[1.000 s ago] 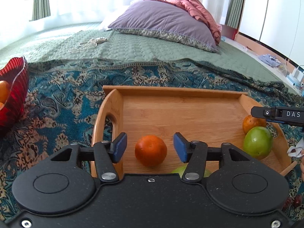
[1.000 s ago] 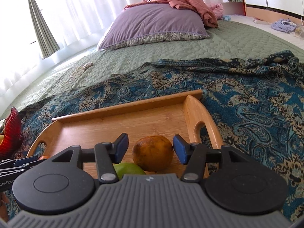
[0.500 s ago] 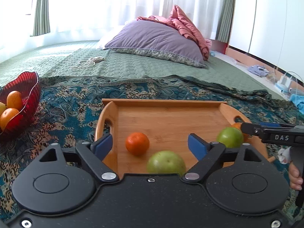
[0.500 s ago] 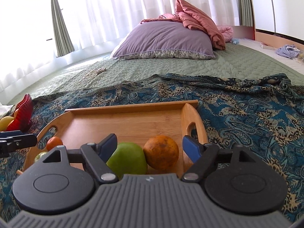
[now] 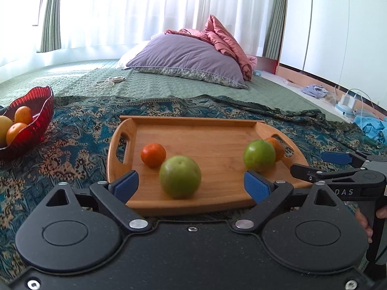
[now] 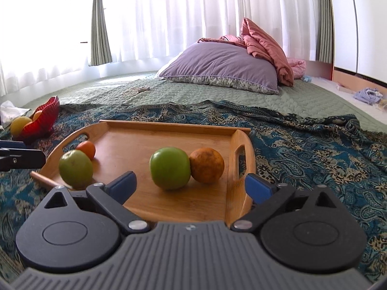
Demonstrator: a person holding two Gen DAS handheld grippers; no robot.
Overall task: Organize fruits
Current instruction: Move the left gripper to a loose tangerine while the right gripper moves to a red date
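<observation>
A wooden tray [image 5: 208, 133] [image 6: 169, 135] lies on the patterned blanket. On it sit a small orange [image 5: 153, 155] [image 6: 86, 148], a green fruit [image 5: 180, 180] [image 6: 75, 168], a second green fruit [image 5: 258, 155] [image 6: 169, 168] and a darker orange [image 5: 275, 148] [image 6: 207, 168] touching it. My left gripper [image 5: 191, 185] is open and empty at the tray's near edge. My right gripper [image 6: 191, 186] is open and empty at the tray's right front; it also shows in the left wrist view [image 5: 321, 164].
A red glass bowl [image 5: 36, 111] [image 6: 46, 118] holding oranges and a yellow fruit stands left of the tray. A purple pillow [image 5: 188, 62] and pink quilt [image 5: 227, 41] lie at the back of the bed. A cable [image 5: 106, 82] lies on the green cover.
Both grippers have opened wide and drawn back from the tray. The left let go of the small orange, the right let go of the darker orange; both fruits rest on the tray.
</observation>
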